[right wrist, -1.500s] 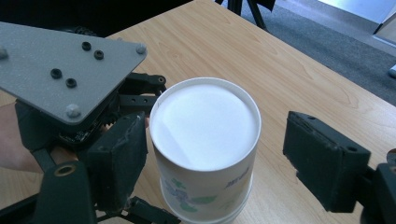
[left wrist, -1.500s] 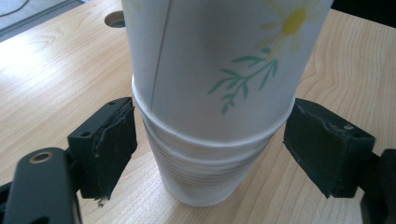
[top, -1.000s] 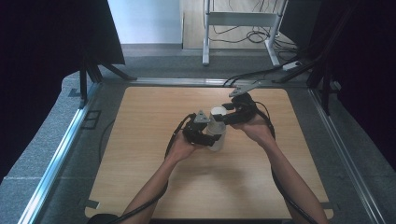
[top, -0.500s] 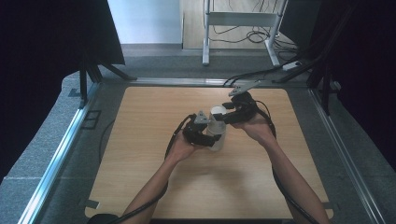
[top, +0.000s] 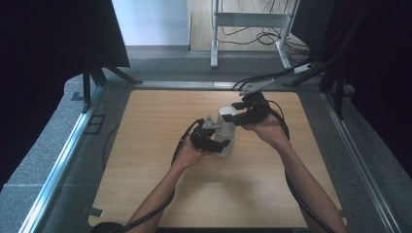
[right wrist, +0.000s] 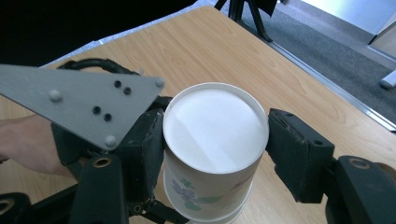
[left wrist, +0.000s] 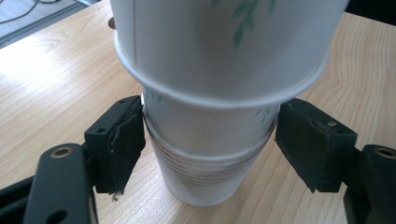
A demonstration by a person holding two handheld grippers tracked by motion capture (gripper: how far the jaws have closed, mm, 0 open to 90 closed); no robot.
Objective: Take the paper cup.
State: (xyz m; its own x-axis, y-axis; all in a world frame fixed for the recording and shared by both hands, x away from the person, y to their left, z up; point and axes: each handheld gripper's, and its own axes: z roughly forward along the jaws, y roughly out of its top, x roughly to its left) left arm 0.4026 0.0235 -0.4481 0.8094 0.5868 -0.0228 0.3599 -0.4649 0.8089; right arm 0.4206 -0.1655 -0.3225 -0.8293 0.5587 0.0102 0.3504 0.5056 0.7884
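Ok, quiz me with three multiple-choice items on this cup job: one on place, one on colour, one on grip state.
1. Where does the stack of paper cups stand?
A. near the middle of the table
B. on the floor
C. at the table's left edge

2. What colour is the leaf print on the top cup?
A. red
B. green
C. black

3. How does the right gripper stand on the top cup?
A. open, away from it
B. closed on it, near its upturned base
C. lying on the table

Answers:
1 A, the high view shows the stack amid bare wooden table.
2 B, green leaves show in the left gripper view.
3 B, both jaws press the cup's sides in the right gripper view.
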